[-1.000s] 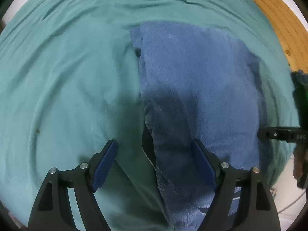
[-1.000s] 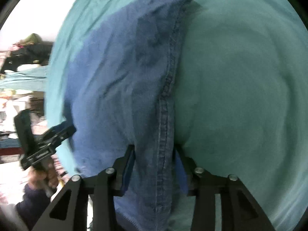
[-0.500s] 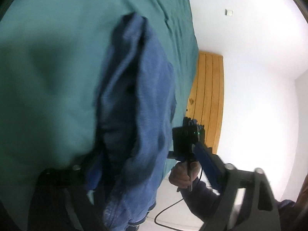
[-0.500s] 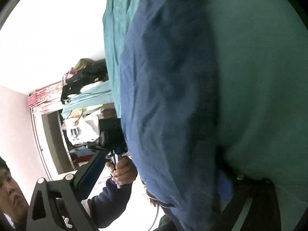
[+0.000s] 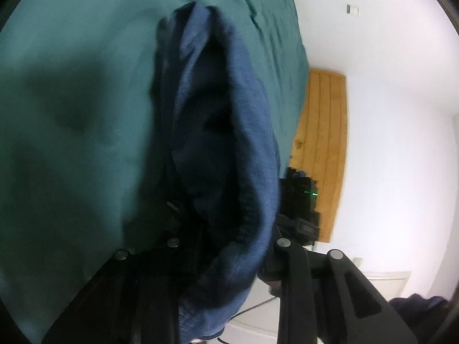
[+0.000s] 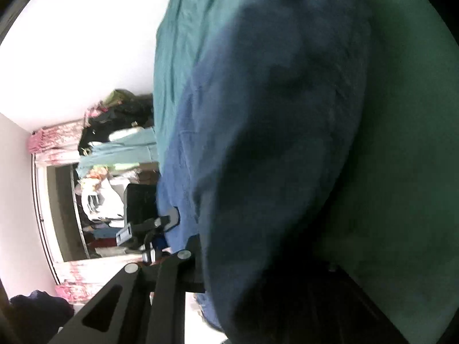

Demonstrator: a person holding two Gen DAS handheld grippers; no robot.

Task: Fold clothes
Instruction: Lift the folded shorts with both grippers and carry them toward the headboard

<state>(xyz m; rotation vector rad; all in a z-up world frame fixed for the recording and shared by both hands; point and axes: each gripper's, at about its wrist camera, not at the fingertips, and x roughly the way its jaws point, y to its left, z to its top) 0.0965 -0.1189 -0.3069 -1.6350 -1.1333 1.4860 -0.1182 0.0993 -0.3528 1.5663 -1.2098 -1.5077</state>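
A blue denim garment point(image 5: 218, 132) hangs lifted over a teal bedsheet point(image 5: 71, 100). My left gripper point(image 5: 226, 243) is shut on the garment's near edge, and the cloth bunches between the fingers and hides the pads. In the right wrist view the same blue garment point(image 6: 272, 143) fills the middle. My right gripper point(image 6: 258, 261) is shut on it too, with its right finger buried under the cloth. Each view shows the other gripper beside the garment: the right gripper point(image 5: 301, 197) and the left gripper point(image 6: 146, 229).
The teal sheet point(image 6: 401, 172) covers the bed. A wooden headboard point(image 5: 324, 149) and white wall stand at the right in the left wrist view. A clothes rack with piled garments point(image 6: 114, 132) and pink curtains point(image 6: 57, 134) stand at the left in the right wrist view.
Both grippers have rolled onto their sides and lifted the garment off the sheet. The left gripper, open around the cloth one second ago, has closed on it.
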